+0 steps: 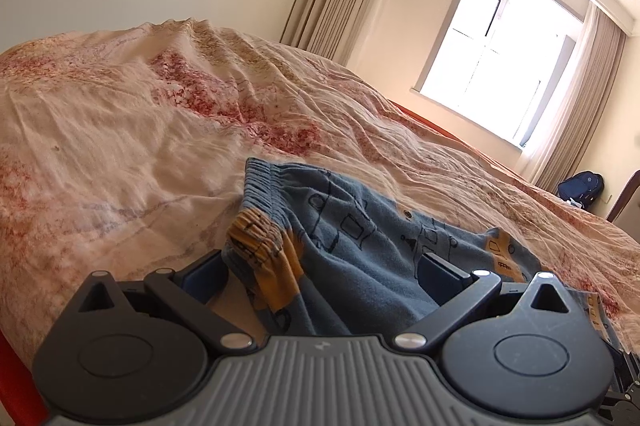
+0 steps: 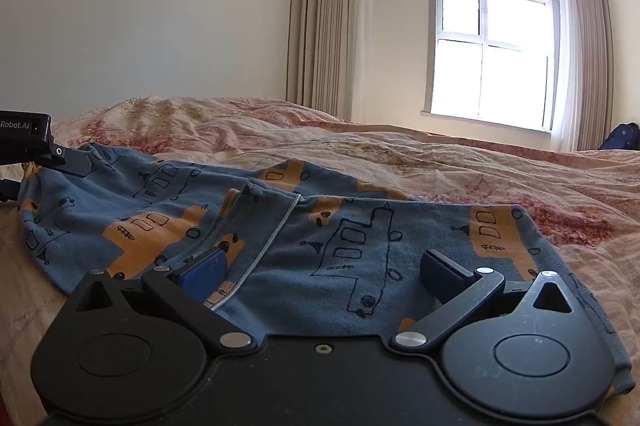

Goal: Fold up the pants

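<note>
Pants (image 2: 248, 226), blue with orange bus print, spread crumpled on bed (image 2: 500, 165) below window (image 2: 496, 61). Left tool (image 1: 320, 270) spread wide, gathered waistband bunched between fingers, not pinched. Right tool (image 2: 320, 266) likewise parted, fingers resting on fabric at seam. Backpack (image 1: 580, 185) beside curtain under window.

Left gripper (image 1: 320, 274) lying low with jaws spread wide, right gripper (image 2: 324, 266) likewise gaping, both pointing forward
</note>
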### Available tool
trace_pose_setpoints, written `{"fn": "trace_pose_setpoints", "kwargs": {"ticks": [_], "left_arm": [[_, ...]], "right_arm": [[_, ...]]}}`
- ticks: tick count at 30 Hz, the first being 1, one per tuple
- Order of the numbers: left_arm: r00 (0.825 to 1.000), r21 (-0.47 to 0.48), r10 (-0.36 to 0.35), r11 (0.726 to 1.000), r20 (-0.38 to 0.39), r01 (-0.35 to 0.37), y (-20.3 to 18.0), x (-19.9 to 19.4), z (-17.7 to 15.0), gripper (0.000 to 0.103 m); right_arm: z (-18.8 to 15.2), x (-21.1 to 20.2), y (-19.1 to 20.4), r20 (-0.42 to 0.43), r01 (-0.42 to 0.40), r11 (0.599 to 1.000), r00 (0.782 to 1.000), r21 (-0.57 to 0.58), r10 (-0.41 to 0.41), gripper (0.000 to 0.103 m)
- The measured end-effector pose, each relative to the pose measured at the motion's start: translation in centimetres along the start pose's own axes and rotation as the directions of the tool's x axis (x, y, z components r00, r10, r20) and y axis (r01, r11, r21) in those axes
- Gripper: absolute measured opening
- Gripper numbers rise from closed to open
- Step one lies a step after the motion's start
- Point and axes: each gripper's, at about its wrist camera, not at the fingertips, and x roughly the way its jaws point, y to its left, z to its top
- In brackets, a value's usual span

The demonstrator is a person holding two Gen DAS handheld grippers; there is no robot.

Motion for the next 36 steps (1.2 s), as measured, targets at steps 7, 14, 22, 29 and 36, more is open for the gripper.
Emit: {"fn": "trace_pose_setpoints", "kwargs": {"ticks": [7,14,22,29,36], "left_arm": [[1.0,-0.011,-0.012,1.0,-0.006,0.012,-0.4,-0.3,0.1,0.102],[0.998,-0.064,0.066,0.996,-0.021,-0.067,0.1,-0.5,0.3,0.089],[0.997,-0.126,0.08,0.989,-0.01,-0.081,0.5,-1.4,0.2,0.055],[0.997,-0.103,0.07,0.992,0.023,-0.067,-0.9,-1.9,1.9,0.022],[0.994,0.045,-0.043,0.998,0.1,0.039,-6.5,-3.3,3.9,0.019]], "right_arm": [[-0.1,-0.1,-0.1,0.001,-0.004,1.0,1.0,0.006,0.004,0.103],[-0.1,-0.1,-0.2,0.001,-0.004,1.0,1.0,0.008,0.004,0.103],[-0.1,-0.2,-0.2,0.006,-0.004,1.0,1.0,0.015,0.004,0.103],[-0.1,-0.3,-0.3,0.01,-0.007,1.0,1.0,0.023,0.007,0.103],[0.1,-0.8,-0.6,0.019,-0.011,0.999,1.0,0.039,0.01,0.103]]}}
